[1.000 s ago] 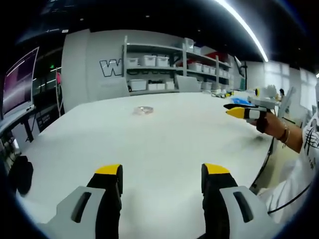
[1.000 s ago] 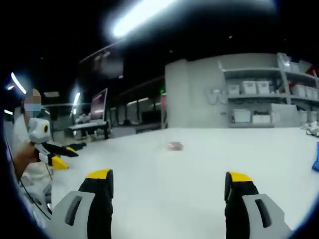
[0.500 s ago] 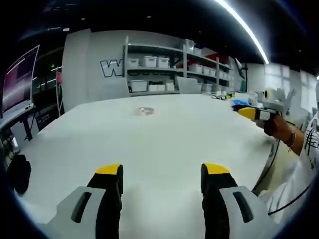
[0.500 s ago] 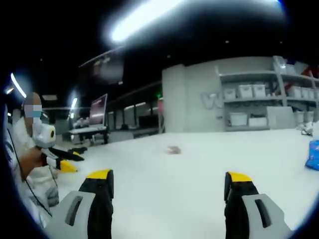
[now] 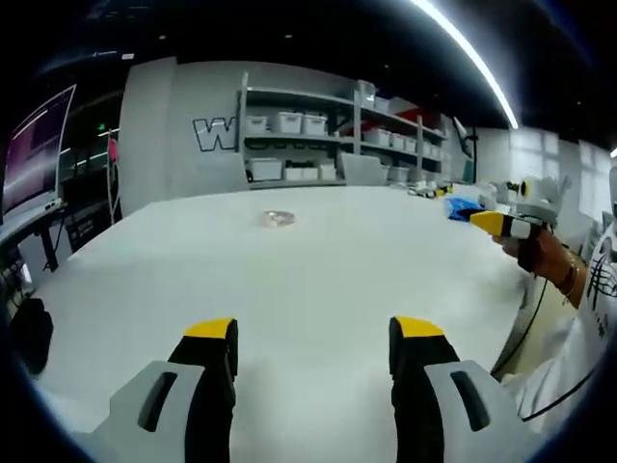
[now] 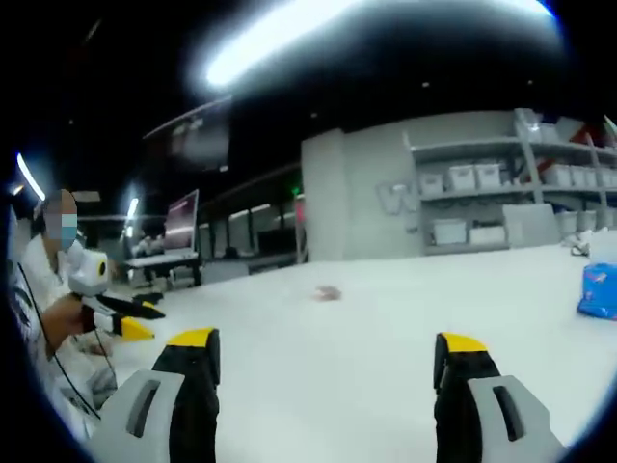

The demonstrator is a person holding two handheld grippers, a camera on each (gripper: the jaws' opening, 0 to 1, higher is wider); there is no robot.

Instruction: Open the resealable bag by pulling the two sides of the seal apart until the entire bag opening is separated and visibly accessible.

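Fingers of the left gripper (image 5: 312,352) are spread wide w/ nothing between them; both yellow-tipped, hanging above the white surface (image 5: 318,260). Fingers of the right gripper (image 6: 328,371) are spread wide too, also w/ nothing between, over the same surface (image 6: 366,318).

In the left gripper view the right gripper (image 5: 503,222) comes in from the right, held in a hand (image 5: 536,253) near the surface edge; I cannot tell from here how its fingers stand. In the right gripper view the left gripper (image 6: 120,316) is at the left, its two dark fingers w/ yellow tips apart, held by a person (image 6: 43,280) in white.

Resealable bag (image 5: 278,219) lies flat on the surface, well apart from both grippers, approx. in the middle, far side. It is small and blurred (image 6: 328,292), so seal state is not readable.

A blue packet (image 6: 600,290) sits on the surface at the right. Behind, shelves (image 5: 318,130) w/ white bins, and a monitor (image 5: 37,154) at the left.
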